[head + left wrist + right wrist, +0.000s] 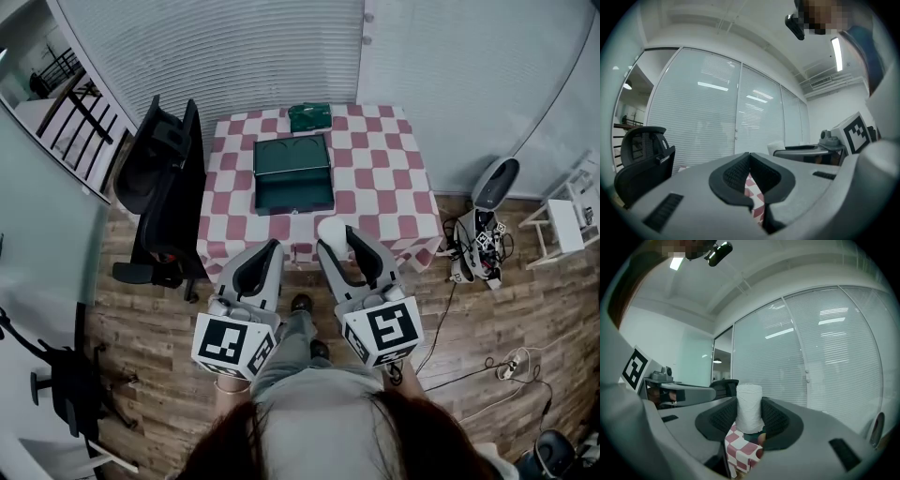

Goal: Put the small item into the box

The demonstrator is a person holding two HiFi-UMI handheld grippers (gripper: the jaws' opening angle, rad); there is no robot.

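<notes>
A dark green box (292, 174) lies open in the middle of the red-and-white checked table (394, 178), its lid folded back. My right gripper (334, 234) hovers over the table's near edge, shut on a small white roll (331, 230). In the right gripper view the white roll (749, 408) stands upright between the black pads (776, 419) of the right gripper (749, 417). My left gripper (273, 246) is beside it, also short of the box. In the left gripper view the left gripper (749, 158) is shut, tips touching, with nothing held.
A small green object (309, 116) sits at the table's far edge behind the box. A black office chair (164, 183) stands against the table's left side. On the wooden floor to the right are a white device (493, 183), cables (473, 246) and a white stool (568, 221). Blinds back the table.
</notes>
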